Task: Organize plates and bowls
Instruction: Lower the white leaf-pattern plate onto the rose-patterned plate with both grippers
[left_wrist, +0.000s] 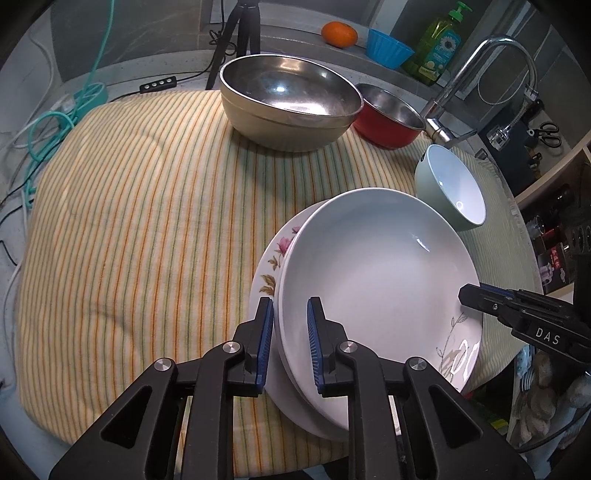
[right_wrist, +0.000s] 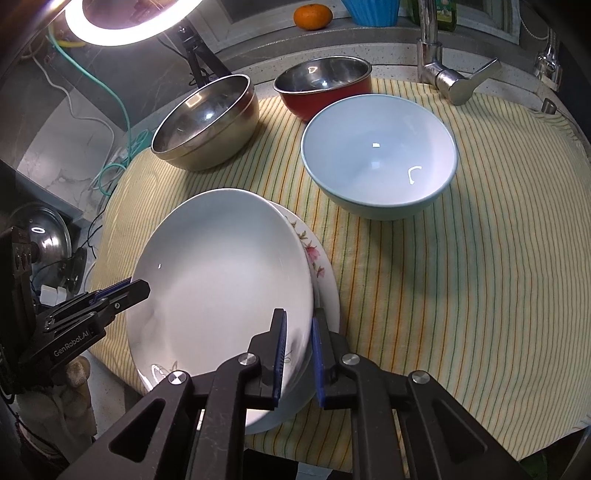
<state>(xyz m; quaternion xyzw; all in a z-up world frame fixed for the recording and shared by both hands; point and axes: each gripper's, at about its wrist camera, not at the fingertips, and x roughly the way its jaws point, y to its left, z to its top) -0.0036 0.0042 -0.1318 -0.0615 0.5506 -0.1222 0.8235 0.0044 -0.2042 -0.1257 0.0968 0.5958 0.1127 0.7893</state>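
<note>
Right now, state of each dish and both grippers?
white plate: on the floral plate, gripped at both sides
floral plate: flat on the cloth, underneath
left gripper: shut on the white plate's rim
right gripper: shut on the opposite rim
pale blue bowl: upright, empty
steel bowl: upright, empty
red bowl: upright, empty

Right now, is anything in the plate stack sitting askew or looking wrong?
Yes. The white plate sits off-centre on the floral plate, whose flowered rim shows on one side only. Both overhang the striped cloth's near edge. No chips or spills visible.
</note>
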